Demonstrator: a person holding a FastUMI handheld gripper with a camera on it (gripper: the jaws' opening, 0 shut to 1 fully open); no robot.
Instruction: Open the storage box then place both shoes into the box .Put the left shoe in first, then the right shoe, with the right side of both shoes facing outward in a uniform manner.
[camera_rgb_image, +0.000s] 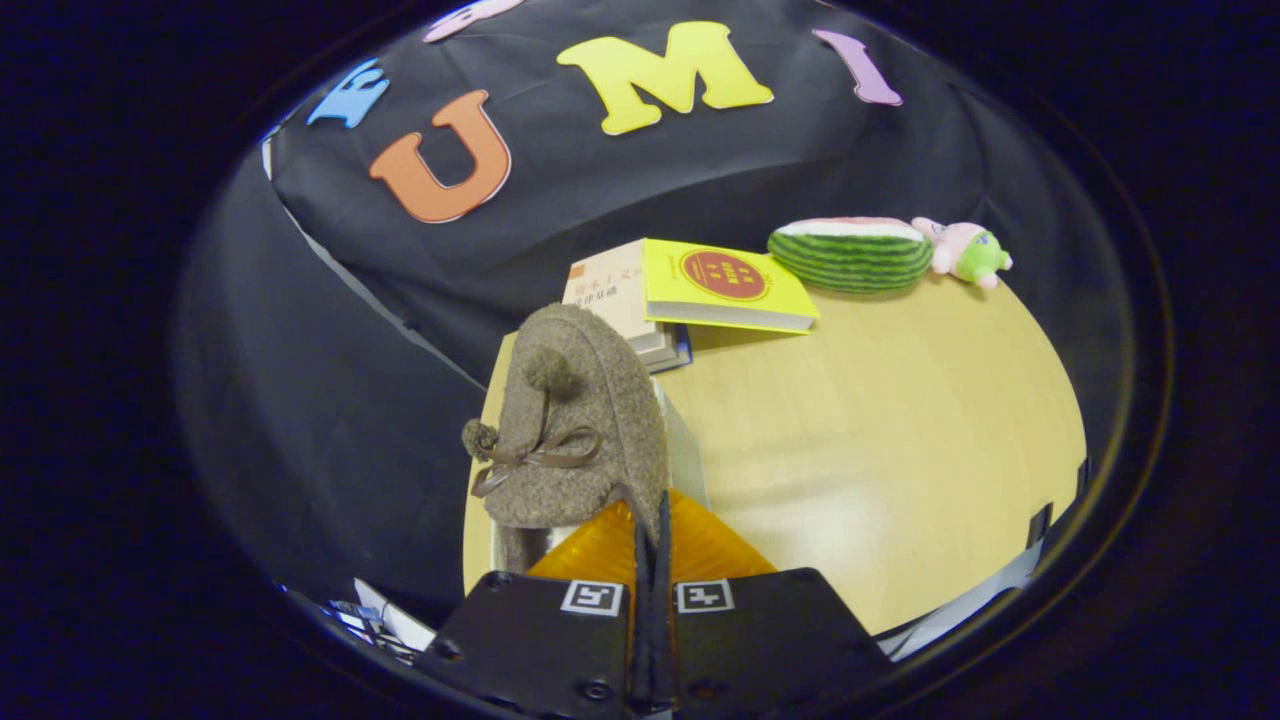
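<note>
A brown woolly shoe with two pompoms and a thin ribbon bow hangs just ahead of my fingers, toe pointing away. My gripper is shut on the shoe's rim at its near right side, both fingers pressed together on a thin dark edge. Behind and under the shoe I see white strips, probably a wall of the storage box, mostly hidden by the shoe. I cannot tell whether this is the left or the right shoe.
The shoe is near the left edge of a round wooden table. Beyond it lies a stack of books with a yellow one on top. A watermelon plush and a pink-green plush toy sit at the far edge.
</note>
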